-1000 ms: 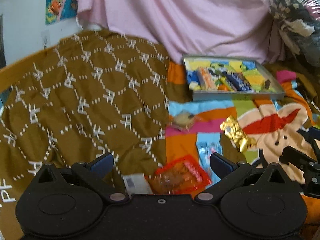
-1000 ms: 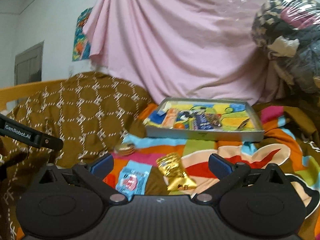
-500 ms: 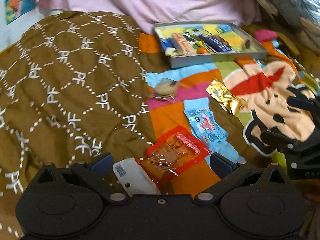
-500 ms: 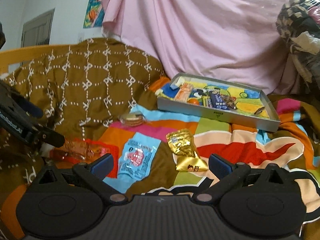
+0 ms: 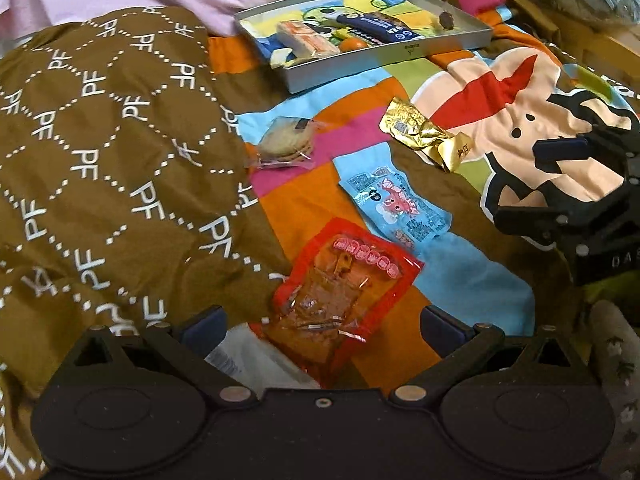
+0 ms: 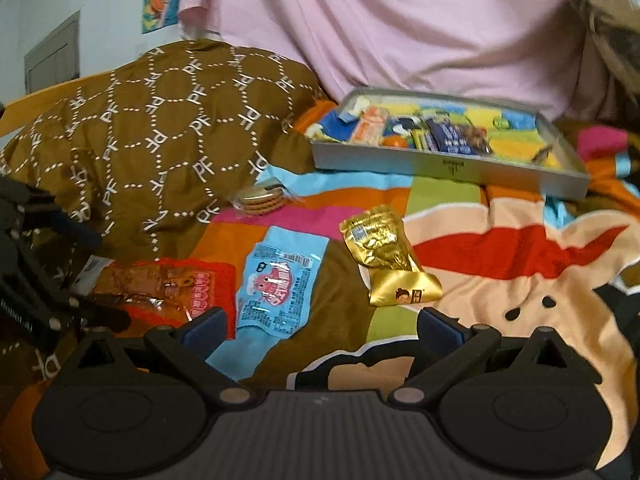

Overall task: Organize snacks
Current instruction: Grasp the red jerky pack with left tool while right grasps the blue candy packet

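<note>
Four loose snacks lie on the colourful blanket: a red packet (image 5: 340, 296), a light blue packet (image 5: 396, 204), a gold packet (image 5: 424, 134) and a clear-wrapped biscuit stack (image 5: 286, 144). My left gripper (image 5: 320, 326) is open, its jaws either side of the red packet's near end, just above it. My right gripper (image 6: 320, 328) is open and empty, low over the blanket near the blue packet (image 6: 276, 284) and gold packet (image 6: 390, 258). A grey tray (image 5: 384, 58) at the back holds several snacks; it also shows in the right wrist view (image 6: 448, 168).
A brown patterned quilt (image 5: 104, 152) is heaped on the left. A pink sheet (image 6: 400, 20) hangs behind the tray. The right gripper shows at the right edge of the left wrist view (image 5: 584, 208); the left gripper shows at the left of the right wrist view (image 6: 36, 272).
Both grippers have tilted down and moved forward over the blanket. The left one has come closer to the red packet. Both stay open.
</note>
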`<state>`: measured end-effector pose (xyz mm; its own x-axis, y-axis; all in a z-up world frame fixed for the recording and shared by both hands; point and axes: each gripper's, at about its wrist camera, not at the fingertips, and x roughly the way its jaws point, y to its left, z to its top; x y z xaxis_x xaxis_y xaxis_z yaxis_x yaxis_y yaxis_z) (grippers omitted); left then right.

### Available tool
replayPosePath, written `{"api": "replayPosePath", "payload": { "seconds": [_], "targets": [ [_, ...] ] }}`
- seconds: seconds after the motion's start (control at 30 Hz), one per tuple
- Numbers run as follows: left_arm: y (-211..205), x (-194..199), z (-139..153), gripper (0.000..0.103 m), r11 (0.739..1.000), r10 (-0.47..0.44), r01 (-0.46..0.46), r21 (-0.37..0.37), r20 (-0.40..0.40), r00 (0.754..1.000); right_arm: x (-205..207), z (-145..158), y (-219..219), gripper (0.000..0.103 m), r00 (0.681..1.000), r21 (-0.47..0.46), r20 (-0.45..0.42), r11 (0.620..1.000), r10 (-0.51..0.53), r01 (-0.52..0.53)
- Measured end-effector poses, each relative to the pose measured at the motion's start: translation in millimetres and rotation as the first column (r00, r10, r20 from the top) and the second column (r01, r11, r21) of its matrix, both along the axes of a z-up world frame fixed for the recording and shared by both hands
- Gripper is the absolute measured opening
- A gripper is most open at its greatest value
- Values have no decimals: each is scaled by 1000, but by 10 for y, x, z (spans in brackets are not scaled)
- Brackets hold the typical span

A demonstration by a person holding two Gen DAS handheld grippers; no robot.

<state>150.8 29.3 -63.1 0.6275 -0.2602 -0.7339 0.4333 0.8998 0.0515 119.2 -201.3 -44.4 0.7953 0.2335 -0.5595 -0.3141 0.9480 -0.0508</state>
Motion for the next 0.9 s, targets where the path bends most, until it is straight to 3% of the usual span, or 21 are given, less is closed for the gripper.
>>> {"api": "replayPosePath", "payload": {
  "seconds": [0.17, 0.47, 0.63, 0.9],
  "targets": [
    [-48, 97, -52, 102, 998, -64, 64, 19, -2, 998, 212, -12, 12, 103, 999, 25, -44, 1000, 13, -12],
    [-68, 252, -155, 102, 991, -130, 131, 29, -36, 991, 611, -185, 318, 103, 987, -45, -136, 995, 86, -93],
    [-56, 325, -182, 96, 990, -137, 137, 7, -45, 990, 765, -289, 452, 103, 984, -61, -142, 991, 108, -118],
    [-131, 314, -222, 96, 975, -218, 219, 33, -41, 975, 882, -390, 456, 103, 984, -83, -161, 992, 80, -94]
  ]
}}
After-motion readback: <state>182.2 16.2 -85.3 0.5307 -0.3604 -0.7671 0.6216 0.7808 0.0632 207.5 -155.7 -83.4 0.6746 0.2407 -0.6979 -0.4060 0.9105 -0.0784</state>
